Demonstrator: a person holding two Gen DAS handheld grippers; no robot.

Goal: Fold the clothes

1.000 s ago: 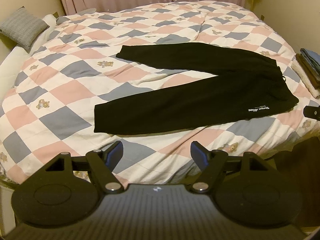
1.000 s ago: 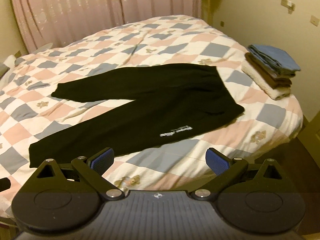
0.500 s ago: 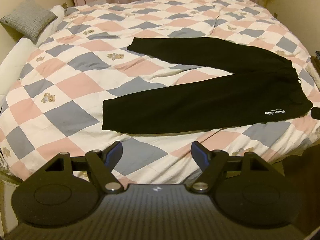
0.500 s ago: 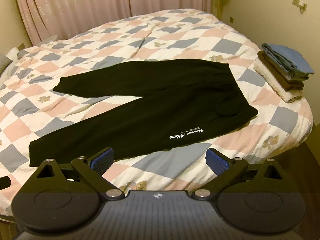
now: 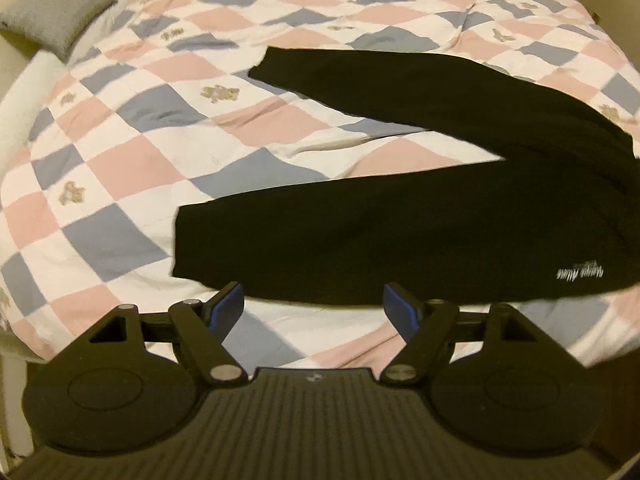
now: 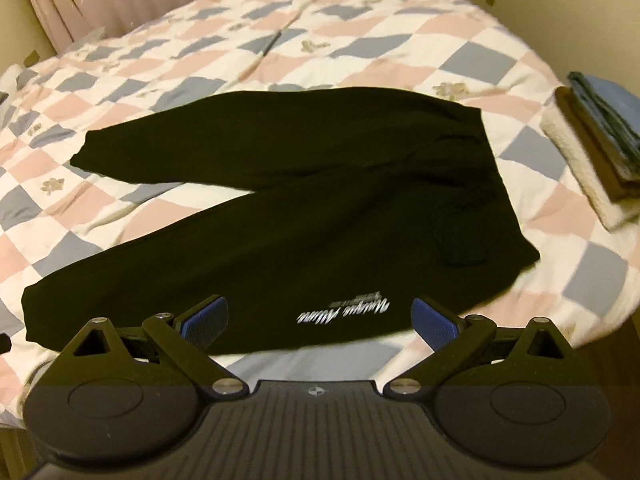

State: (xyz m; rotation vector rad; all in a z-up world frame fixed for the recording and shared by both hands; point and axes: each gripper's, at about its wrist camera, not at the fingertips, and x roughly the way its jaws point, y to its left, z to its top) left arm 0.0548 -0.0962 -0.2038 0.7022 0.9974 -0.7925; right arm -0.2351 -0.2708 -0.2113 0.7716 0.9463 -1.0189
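From the left wrist, the left tool (image 5: 313, 309) hangs wide open and empty over the near edge of the bed (image 5: 120, 168). The black trousers (image 5: 400, 232) lie flat on the quilt, legs spread in a V, cuffs to the left and waist off to the right. The near leg's cuff (image 5: 188, 244) sits just beyond and to the left of the left blue pad (image 5: 228, 308), not touching it. To fold well, I judge this tool should take the near cuff at its edge, pinching both layers, and pinch cleanly without gathering the quilt beneath. A grey cushion (image 5: 52, 12) lies well apart at the far left.

From the right wrist, the right tool (image 6: 319, 320) is likewise spread wide and holds nothing. It hovers over the near hem side of the trousers (image 6: 300, 216), with the white lettering (image 6: 344, 308) between its pads. The waistband (image 6: 492, 200) lies ahead and to the right. This tool would best grip the near waist corner, so both lift together and lay the near leg onto the far one. A stack of folded clothes (image 6: 596, 148) rests at the bed's right edge, apart from the trousers.
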